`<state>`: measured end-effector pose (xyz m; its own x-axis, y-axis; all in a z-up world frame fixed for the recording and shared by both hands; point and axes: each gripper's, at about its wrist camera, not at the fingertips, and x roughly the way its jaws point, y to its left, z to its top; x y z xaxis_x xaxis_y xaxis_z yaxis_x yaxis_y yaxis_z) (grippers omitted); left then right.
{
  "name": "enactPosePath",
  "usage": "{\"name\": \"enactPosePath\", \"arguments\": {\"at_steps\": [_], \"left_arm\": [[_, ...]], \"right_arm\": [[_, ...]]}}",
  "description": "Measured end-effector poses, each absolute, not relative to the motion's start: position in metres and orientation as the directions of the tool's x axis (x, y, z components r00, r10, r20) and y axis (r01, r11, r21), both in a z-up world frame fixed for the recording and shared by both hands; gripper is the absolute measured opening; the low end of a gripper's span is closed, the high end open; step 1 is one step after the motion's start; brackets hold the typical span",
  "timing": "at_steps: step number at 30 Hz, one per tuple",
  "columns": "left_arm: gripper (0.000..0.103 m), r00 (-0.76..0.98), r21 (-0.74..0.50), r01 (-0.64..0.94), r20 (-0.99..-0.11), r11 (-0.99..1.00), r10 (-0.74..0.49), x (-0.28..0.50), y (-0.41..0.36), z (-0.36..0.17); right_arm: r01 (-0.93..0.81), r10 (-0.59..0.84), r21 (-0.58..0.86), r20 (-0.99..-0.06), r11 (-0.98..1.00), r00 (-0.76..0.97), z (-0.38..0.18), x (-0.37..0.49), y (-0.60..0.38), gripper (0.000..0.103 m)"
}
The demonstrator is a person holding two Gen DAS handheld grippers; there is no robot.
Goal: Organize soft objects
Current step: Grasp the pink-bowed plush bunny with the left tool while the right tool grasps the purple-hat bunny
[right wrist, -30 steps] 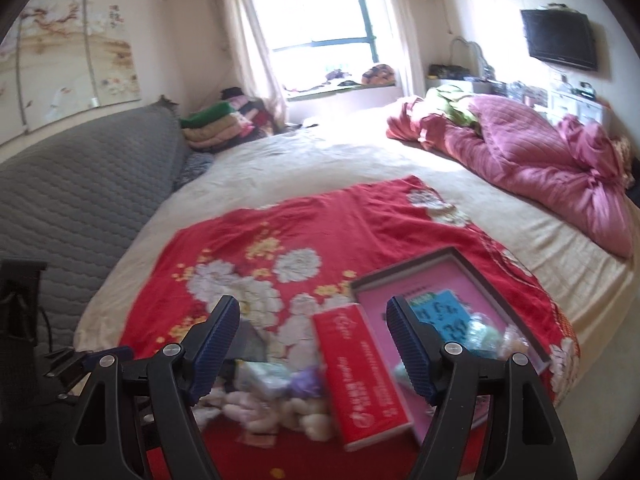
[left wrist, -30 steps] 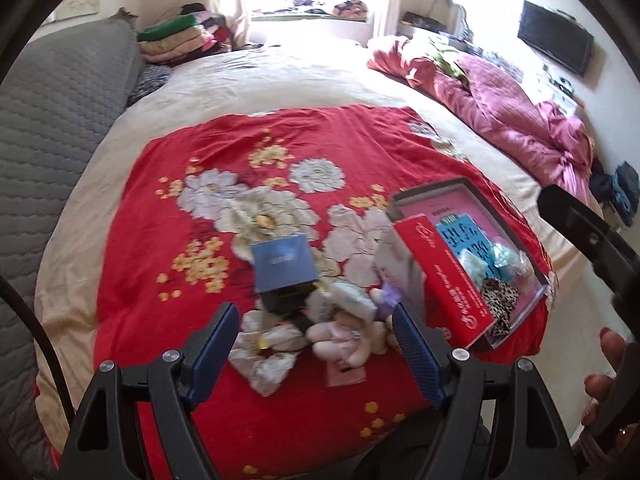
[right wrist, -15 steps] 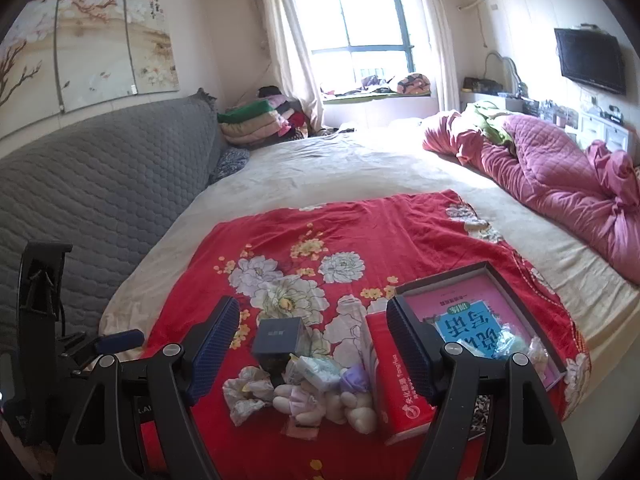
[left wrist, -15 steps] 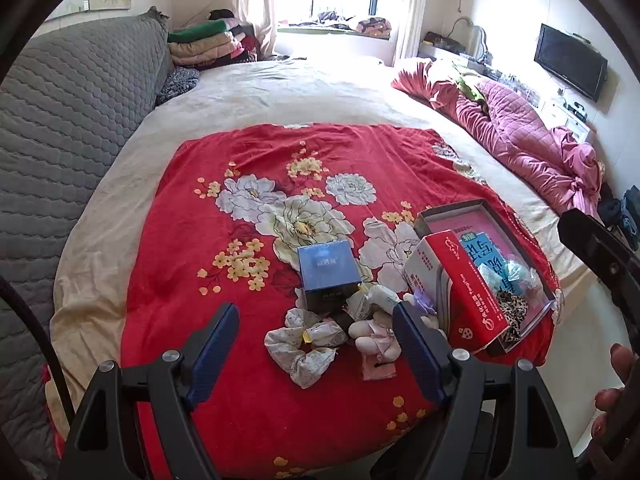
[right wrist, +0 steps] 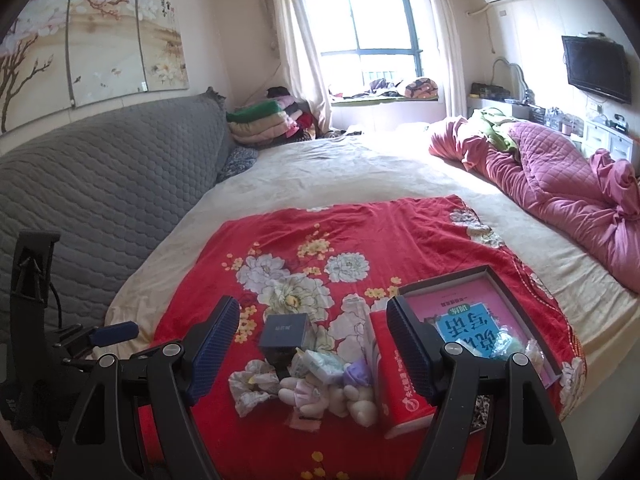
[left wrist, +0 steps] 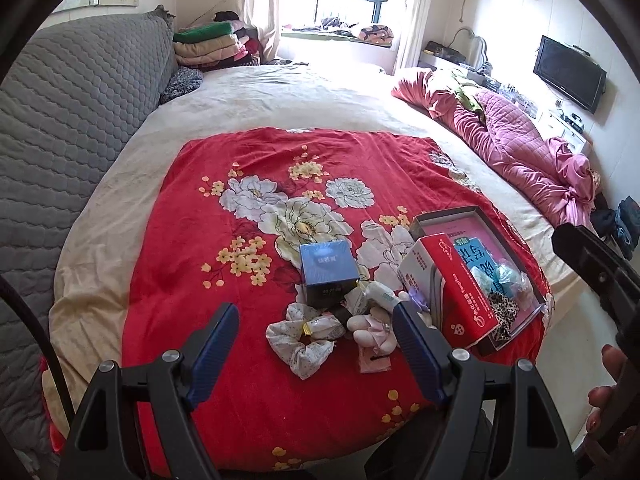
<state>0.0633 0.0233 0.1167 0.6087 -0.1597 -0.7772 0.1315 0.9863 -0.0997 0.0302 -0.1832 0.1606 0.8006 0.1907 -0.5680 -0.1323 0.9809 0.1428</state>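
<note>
A pile of soft items lies on the red floral blanket [left wrist: 240, 264]: a white patterned scrunchie [left wrist: 302, 338], a small pale plush toy [left wrist: 370, 330] and a white packet [left wrist: 380, 296]. A dark blue box [left wrist: 329, 272] stands behind them. A red box lid [left wrist: 460, 284] leans on an open tray [left wrist: 480, 216] that holds several small items. My left gripper [left wrist: 314, 354] is open and empty, above the near edge of the pile. My right gripper [right wrist: 312, 346] is open and empty, farther back; the scrunchie [right wrist: 252, 386] and plush toy [right wrist: 340, 394] show between its fingers.
The blanket covers a large beige bed [right wrist: 340, 168]. A grey quilted headboard [right wrist: 100, 184] is on the left, a crumpled pink quilt [right wrist: 560, 172] on the right. Folded clothes [right wrist: 264, 120] are stacked by the window. The other gripper shows at the left edge [right wrist: 36, 320].
Both grippers have pulled back and up from the pile, so more of the bed and room shows. Their jaws stay open. The items have not moved.
</note>
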Motion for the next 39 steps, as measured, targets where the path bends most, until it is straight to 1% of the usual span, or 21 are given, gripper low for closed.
{"name": "enactPosePath", "arguments": {"at_steps": [8, 11, 21, 33, 39], "left_arm": [[0.078, 0.570, -0.108, 0.126, -0.805, 0.986, -0.161, 0.060, 0.021, 0.092], [0.078, 0.552, -0.128, 0.137, -0.813, 0.982, -0.182, 0.060, 0.020, 0.082], [0.078, 0.504, -0.126, 0.134, -0.846, 0.983, -0.177, 0.064, 0.015, 0.049], [0.078, 0.478, -0.125, 0.151, -0.859, 0.981, -0.183, 0.067, 0.012, 0.026], [0.078, 0.463, -0.150, 0.165, -0.861, 0.975, -0.211, 0.068, 0.012, 0.015]], "right_arm": [[-0.131, 0.172, 0.112, -0.613, 0.985, 0.771, 0.136, 0.032, -0.184, 0.077], [-0.124, 0.151, 0.087, -0.628, 0.989, 0.763, 0.125, 0.032, -0.187, 0.077], [-0.140, 0.100, 0.003, -0.714, 0.990, 0.693, 0.069, 0.032, -0.184, 0.077], [-0.191, 0.098, -0.031, -0.771, 0.981, 0.629, 0.026, 0.033, -0.172, 0.077], [-0.200, 0.071, -0.063, -0.799, 0.978, 0.597, 0.004, 0.039, -0.167, 0.077]]}}
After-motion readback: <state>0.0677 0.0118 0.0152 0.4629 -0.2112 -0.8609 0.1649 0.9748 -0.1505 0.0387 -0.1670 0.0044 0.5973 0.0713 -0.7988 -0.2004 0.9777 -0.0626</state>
